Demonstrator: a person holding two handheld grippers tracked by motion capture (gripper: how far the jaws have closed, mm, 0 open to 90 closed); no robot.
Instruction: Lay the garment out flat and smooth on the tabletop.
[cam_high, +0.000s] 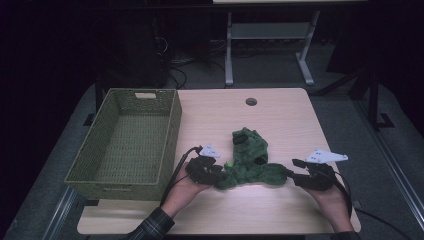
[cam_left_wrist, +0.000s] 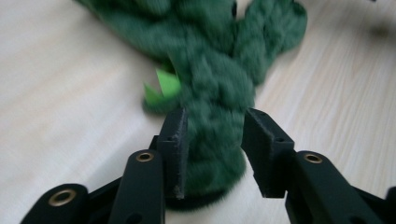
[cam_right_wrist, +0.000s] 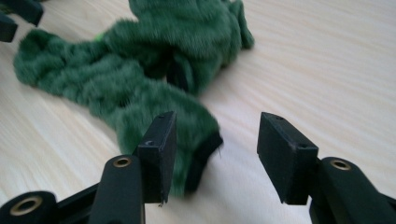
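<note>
At the near edge of the pale wooden table (cam_high: 280, 115), the person's two hands rest with a gripper in each, one at either end of a fuzzy dark-green garment (cam_high: 248, 161) that lies crumpled on the tabletop between them. The left gripper (cam_left_wrist: 212, 140) has one furry end of the cloth between its jaws; the jaws stand partly open, the left pad against the pile and the right pad just clear of it, so it looks like a loose straddle rather than a firm pinch. The right gripper (cam_right_wrist: 215, 149) is also partly open, wider than the cloth end it faces: the black-edged cuff lies by its left pad, and bare table shows between it and the other pad, so nothing is gripped there. A small bright-green tag (cam_left_wrist: 163, 87) pokes out of the garment's side. Farther off to the left sits a rectangular olive-green woven basket (cam_high: 170, 132) with a cut-out handle in its far wall; it holds nothing. Judging from this, the work is at an early or middle stage: the garment is neither flat nor neatly folded, neither end is firmly held, and if it is meant for the basket, that move is not yet done.
</note>
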